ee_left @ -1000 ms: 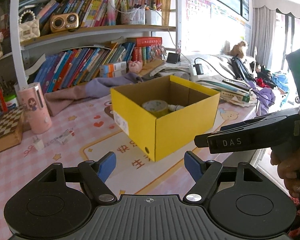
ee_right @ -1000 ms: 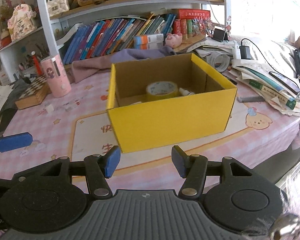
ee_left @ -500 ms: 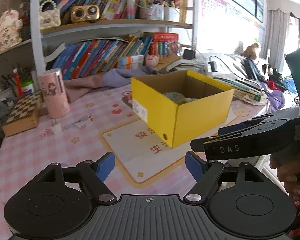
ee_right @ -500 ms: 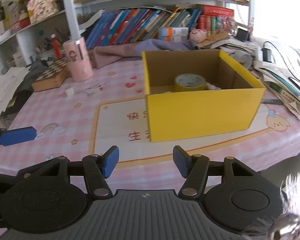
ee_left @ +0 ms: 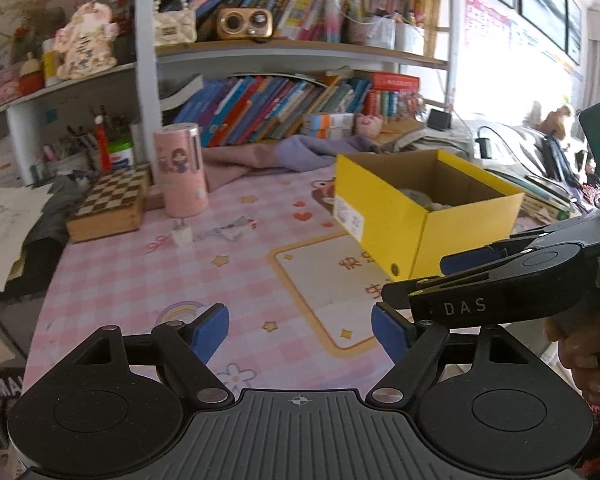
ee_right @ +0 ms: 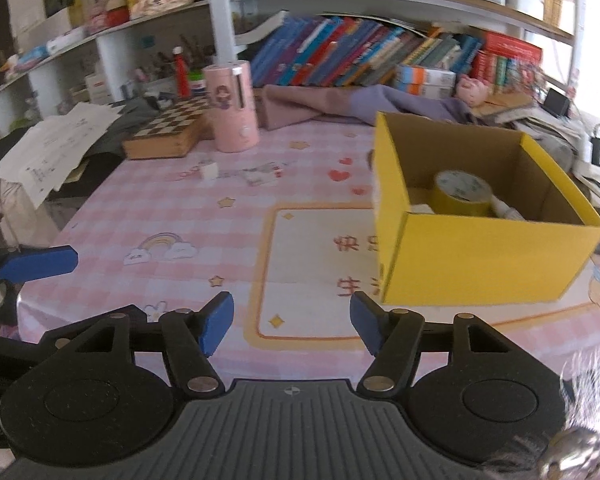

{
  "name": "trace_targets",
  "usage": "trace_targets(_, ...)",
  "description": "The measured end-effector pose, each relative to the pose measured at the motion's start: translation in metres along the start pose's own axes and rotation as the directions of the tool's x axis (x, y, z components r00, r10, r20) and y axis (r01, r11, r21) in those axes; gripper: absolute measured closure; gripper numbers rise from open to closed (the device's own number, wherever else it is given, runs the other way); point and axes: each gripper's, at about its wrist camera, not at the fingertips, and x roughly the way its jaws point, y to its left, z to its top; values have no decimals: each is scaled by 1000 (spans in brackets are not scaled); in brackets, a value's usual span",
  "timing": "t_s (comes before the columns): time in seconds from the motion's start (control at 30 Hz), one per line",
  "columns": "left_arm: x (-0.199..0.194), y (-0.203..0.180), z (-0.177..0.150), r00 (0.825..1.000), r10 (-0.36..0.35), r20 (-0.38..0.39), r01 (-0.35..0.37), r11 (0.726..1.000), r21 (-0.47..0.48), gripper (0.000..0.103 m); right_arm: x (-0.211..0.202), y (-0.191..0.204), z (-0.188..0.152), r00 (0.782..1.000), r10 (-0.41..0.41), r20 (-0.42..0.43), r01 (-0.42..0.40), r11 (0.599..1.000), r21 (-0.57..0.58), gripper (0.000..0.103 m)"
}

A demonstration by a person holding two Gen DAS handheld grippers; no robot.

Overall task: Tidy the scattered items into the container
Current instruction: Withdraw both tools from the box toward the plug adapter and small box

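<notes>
Both grippers are held above the near edge of the pink checked tabletop (ee_right: 148, 208), each with its blue-padded jaws spread apart and nothing between them: the left gripper (ee_left: 300, 330) and the right gripper (ee_right: 292, 322). The yellow box (ee_right: 484, 256) stands on the right, with a tape roll (ee_right: 462, 194) inside. A small white plug (ee_right: 209, 171) and a wrapped packet (ee_right: 262, 174) lie well apart from the box, near a pink cylinder (ee_right: 232, 108).

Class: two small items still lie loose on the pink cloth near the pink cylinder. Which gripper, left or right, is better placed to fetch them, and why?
Probably the left gripper: open, empty, on the side of the white plug and small packet. The right gripper, also open, sits nearer the yellow box.
</notes>
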Motion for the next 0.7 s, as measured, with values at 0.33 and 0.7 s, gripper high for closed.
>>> trace_targets(0.33, 5, 13, 3, 999, 47, 9, -47, 998, -38, 20, 15, 10, 13, 999, 38, -5, -39, 998, -49, 40)
trace_targets(0.7, 39, 31, 19, 996, 88, -12, -89, 994, -69, 15, 51, 7, 41, 998, 62, -28, -63, 995, -74, 40)
